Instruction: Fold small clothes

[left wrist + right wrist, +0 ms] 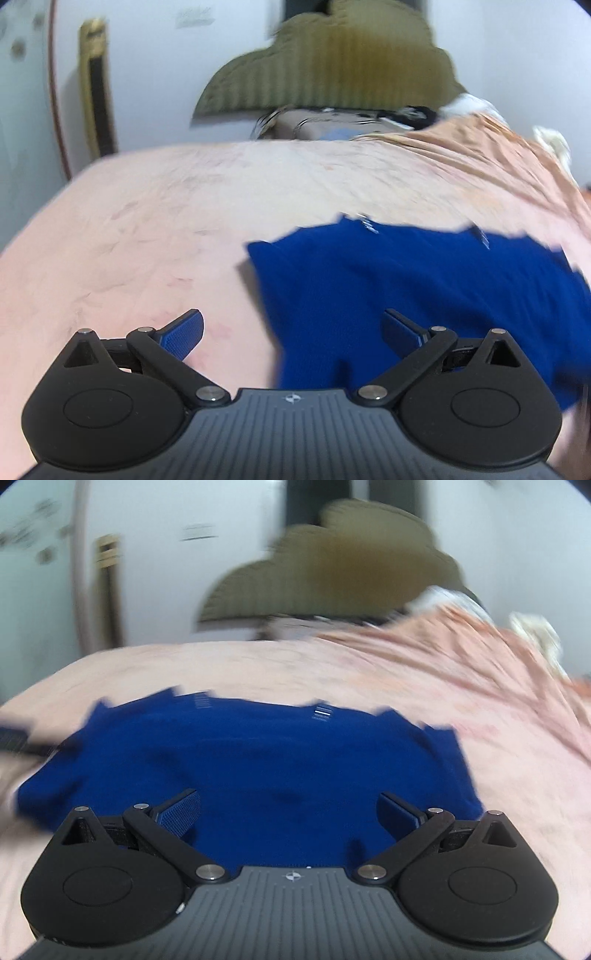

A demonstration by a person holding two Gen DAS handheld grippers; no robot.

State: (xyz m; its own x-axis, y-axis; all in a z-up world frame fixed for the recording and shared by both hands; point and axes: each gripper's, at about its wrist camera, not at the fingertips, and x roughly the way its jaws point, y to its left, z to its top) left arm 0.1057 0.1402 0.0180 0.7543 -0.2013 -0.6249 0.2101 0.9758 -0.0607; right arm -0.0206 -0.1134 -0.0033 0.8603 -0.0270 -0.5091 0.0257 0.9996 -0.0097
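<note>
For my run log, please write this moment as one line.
left gripper: open, empty | right gripper: open, empty | blue garment: lying on pink bedsheet

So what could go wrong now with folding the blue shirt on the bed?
Both grippers are open and hold nothing, so the blue garment could slump out of shape where it lies on the pink bedsheet. The left gripper sits at the garment's edge, so closing there might catch sheet as well as cloth. The sheet is rumpled on the far right, which could spoil a flat fold.
</note>
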